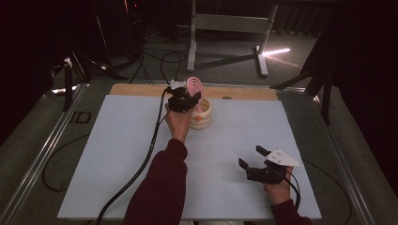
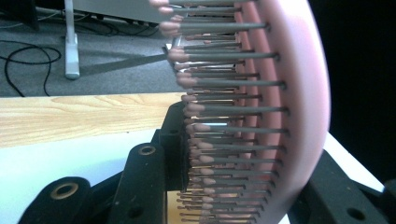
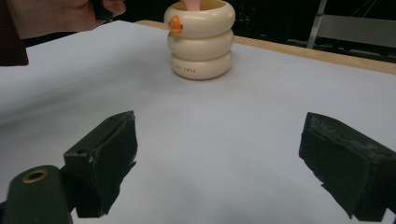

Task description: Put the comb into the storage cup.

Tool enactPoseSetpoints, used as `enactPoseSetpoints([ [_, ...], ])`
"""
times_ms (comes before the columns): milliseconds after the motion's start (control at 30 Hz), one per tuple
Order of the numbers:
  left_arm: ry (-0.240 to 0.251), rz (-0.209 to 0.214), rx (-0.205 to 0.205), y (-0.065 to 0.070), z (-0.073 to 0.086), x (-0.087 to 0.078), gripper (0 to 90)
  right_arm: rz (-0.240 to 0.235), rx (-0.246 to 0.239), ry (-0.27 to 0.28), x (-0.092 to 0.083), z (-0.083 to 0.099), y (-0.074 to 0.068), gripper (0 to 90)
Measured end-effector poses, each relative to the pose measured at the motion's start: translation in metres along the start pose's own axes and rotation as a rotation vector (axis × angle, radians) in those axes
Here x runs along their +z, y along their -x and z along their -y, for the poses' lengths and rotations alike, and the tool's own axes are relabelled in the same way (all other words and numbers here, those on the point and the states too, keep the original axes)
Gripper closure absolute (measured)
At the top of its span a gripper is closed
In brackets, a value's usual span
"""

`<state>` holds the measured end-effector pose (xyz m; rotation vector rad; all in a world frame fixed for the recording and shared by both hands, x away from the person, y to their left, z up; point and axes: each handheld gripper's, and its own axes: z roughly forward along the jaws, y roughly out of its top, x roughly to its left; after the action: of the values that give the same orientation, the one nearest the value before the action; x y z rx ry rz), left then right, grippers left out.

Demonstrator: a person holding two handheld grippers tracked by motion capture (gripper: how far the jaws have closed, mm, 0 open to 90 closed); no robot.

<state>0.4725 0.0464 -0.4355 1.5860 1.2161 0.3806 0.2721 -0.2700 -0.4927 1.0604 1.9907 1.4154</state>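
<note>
One white-covered table (image 1: 117, 154) carries everything. Toward its far side, near the middle, stands a cream ringed cup (image 1: 202, 115) with an orange duck bill. Just above it, the left gripper (image 1: 184, 99) clamps a pink hairbrush (image 1: 195, 85), bristles facing left, its handle dipping into the cup. At the near right, the right gripper (image 1: 252, 158) rests with jaws wide apart, holding nothing.

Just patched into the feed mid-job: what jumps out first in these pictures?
The pink hairbrush stands out first: the left gripper is shut on it, holding it upright with its handle down in the cream ringed holder near the table's far edge. That holder, with its orange duck beak, sits on the white mat. The right gripper rests open near the front right.
</note>
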Motion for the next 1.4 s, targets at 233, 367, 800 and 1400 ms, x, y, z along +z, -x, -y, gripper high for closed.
enactPoseSetpoints([
  [233,-0.017,-0.006,0.0,-0.004,0.001,0.0,62.7,-0.001,-0.001,-0.001,0.0,0.0,0.0,11.5],
  [367,-0.018,-0.011,-0.004,-0.006,0.001,-0.001,62.6,-0.002,-0.004,-0.001,0.001,0.0,0.0,11.6],
  [800,-0.023,-0.023,-0.039,-0.02,0.005,-0.004,61.8,-0.005,-0.001,-0.006,0.002,0.001,-0.001,11.6],
  [1400,-0.052,-0.064,-0.009,-0.024,0.006,-0.003,58.6,-0.005,-0.001,-0.005,0.001,0.001,-0.001,11.6],
])
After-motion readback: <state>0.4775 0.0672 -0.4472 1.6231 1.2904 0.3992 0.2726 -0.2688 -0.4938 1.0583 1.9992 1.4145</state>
